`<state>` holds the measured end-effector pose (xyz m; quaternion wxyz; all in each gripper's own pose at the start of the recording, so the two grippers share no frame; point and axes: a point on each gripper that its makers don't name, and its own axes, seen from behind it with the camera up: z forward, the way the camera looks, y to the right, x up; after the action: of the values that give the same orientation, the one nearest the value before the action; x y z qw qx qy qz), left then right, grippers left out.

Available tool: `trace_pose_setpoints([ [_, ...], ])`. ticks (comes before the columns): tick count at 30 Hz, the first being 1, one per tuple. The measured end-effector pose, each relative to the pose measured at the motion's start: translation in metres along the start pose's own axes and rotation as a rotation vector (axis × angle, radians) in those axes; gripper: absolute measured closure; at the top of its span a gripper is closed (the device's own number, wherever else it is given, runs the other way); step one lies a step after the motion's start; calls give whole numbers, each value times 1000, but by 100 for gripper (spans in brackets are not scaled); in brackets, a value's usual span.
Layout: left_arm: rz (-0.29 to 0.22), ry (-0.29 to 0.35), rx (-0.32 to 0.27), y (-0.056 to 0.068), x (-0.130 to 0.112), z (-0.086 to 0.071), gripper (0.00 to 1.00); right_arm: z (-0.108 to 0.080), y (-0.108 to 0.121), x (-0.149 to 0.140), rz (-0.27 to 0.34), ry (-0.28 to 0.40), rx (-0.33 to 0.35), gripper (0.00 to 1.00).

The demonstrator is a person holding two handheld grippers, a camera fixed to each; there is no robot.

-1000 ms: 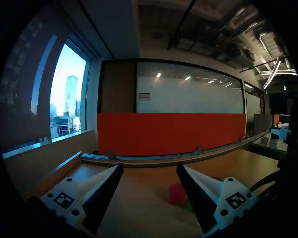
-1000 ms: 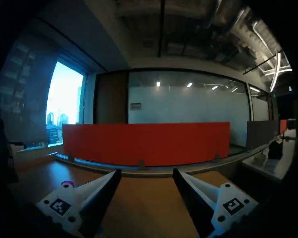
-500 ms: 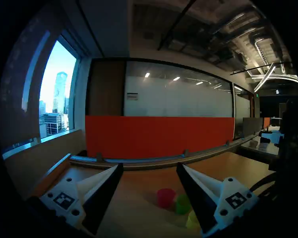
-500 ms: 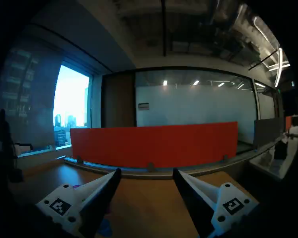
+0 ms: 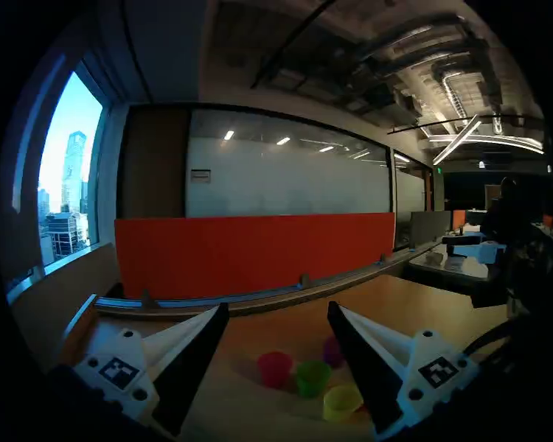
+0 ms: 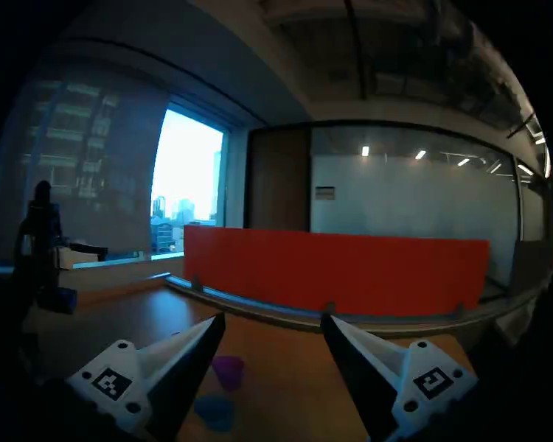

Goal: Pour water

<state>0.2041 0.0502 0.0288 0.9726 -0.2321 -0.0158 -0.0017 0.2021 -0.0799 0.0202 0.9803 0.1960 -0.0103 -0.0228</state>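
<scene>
A wooden desk [image 5: 416,295] runs up to a low red divider [image 5: 254,250] set on a grey rail [image 5: 276,298]. Behind it stands a frosted glass wall [image 5: 284,177] with ceiling lights mirrored in it, and beside that a brown wood panel [image 5: 155,162]. At the left a window [image 5: 63,199] shows bright sky and towers. In the right gripper view a blind [image 6: 85,162] dims part of it. The ceiling [image 5: 335,59] is dark, with bare ducts and a lit strip light [image 5: 457,138]. More desks [image 5: 461,254] stand farther right.

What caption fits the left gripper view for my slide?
Open left gripper faces a red cup, green cup, yellow cup and purple cup on a wooden desk.
</scene>
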Motion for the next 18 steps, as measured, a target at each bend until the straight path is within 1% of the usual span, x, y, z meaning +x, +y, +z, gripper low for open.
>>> trace_pose_setpoints([
  [3,-2,1,-34,6,2,4,0,4,-11,3,4,-4,41,0],
  [6,-10,-4,-55,8,1,8,0,8,-19,8,12,1,72,0],
  [12,-14,-9,-93,9,-5,19,1,18,-28,11,28,14,119,0],
  [18,-21,-32,-143,8,-16,36,0,31,-30,6,24,-3,149,0],
])
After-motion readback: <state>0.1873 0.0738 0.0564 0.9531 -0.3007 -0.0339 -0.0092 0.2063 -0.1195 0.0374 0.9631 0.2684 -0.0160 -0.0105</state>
